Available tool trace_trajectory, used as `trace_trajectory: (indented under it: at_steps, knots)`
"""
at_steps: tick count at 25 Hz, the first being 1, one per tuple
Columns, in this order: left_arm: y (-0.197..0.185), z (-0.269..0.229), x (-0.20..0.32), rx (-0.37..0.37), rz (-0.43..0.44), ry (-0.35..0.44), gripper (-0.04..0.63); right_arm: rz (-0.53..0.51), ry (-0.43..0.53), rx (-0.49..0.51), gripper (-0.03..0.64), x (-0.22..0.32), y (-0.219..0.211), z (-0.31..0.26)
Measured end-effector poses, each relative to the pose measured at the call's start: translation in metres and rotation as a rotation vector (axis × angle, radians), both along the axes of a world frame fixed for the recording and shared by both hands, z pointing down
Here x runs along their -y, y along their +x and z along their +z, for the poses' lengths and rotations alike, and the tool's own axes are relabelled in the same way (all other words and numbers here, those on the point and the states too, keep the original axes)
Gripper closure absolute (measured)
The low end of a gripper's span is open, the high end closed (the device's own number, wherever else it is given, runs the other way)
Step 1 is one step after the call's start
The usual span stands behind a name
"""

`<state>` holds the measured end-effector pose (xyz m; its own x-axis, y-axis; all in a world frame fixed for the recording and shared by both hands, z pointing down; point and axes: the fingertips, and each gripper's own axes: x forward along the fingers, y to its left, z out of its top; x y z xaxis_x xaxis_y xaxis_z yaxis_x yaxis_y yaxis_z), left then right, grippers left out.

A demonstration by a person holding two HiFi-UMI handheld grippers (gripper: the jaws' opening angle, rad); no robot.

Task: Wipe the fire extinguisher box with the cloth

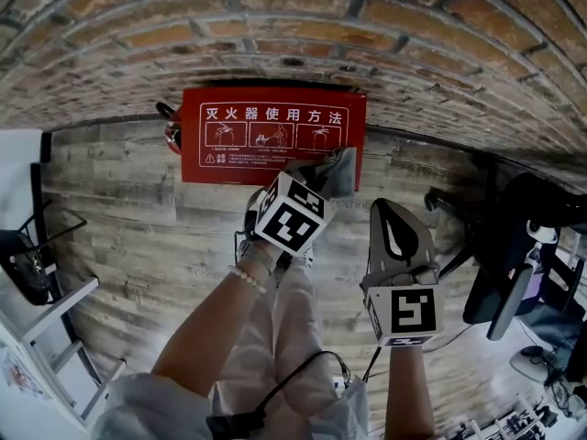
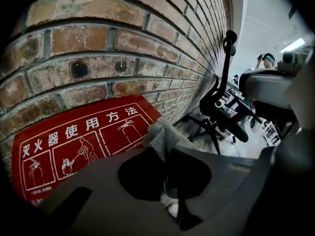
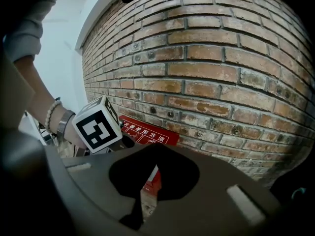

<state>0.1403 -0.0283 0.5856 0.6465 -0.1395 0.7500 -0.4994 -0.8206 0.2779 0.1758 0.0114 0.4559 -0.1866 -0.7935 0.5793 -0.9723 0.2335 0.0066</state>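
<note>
Red metal fire extinguisher box [image 1: 240,136] sits on the grey wood-plank floor [image 1: 119,218], back edge tight against the base of the red-brown brick wall [image 1: 367,26], straight ahead of the person's legs. The face toward the camera is glossy red with a thin white border, a row of white Chinese characters along the top, three white-framed pictograms under it and a strip of small white print below those. No dents or smears show at this resolution. Something dark with a bit of red [image 1: 168,125] pokes out at the box's left end; it's too small to say what it is. The left claw [image 1: 323,176] is pinching a bunched grey knit cloth [image 1: 341,172]. In the left gripper view the fabric is clamped between the two jaws and a wad of it sticks out past the tips. That wad rests on the right-hand end of the box face, by the corner nearest the person and just beside the last pictogram. The left wrist carries a white beaded bracelet [image 1: 246,280]. The right claw [image 1: 393,211] is pressed together with nothing in it, hanging over bare floor to the right of the box and clear of both box and cloth. Its own view looks along the closed jaws at the wall, the red box and the left marker cube [image 3: 97,124]. A black office chair [image 1: 514,246] stands on the floor well to the right.
</note>
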Motion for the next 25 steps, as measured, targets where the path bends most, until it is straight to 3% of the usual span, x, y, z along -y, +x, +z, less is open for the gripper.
trace_trajectory:
  at_steps: [25]
  knots:
    - [-0.082, 0.002, 0.020, 0.051, -0.051, 0.047, 0.580, -0.078, 0.002, -0.004, 0.607, 0.024, -0.056, -0.003]
